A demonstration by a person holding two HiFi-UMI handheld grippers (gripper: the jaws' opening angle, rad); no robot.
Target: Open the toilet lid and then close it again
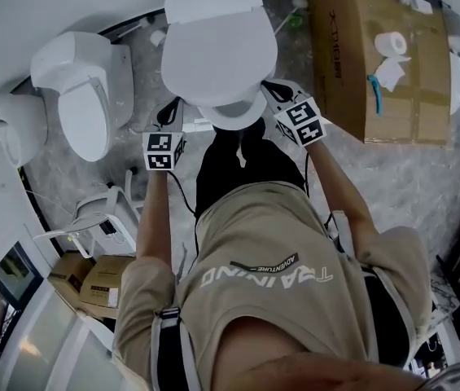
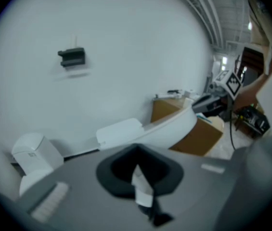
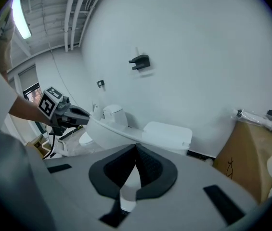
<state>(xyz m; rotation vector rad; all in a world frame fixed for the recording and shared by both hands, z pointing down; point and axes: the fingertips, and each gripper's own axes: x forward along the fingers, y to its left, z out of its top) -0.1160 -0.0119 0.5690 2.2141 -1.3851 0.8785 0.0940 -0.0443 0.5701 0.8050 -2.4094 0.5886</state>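
A person stands over a white toilet with a gripper at either side of its front. The lid (image 1: 217, 51) lies forward from the tank (image 1: 213, 2), and the bowl's front rim (image 1: 234, 119) shows just under its front edge; I cannot tell whether the lid is lifted a little or fully down. The left gripper (image 2: 136, 149) has its jaws pressed together at the tips with nothing of the toilet between them, and the lid runs across beyond them. In the head view this gripper sits just beside the lid's left front edge. The right gripper (image 3: 136, 147) likewise has its jaws closed on each other and holds nothing. It is at the lid's right front edge, touching or nearly so. A second toilet (image 1: 83, 104) stands to the left on the marbled floor (image 1: 425, 177). A cardboard box (image 1: 360, 63) stands to the right, with a paper roll (image 1: 392, 43) on top.
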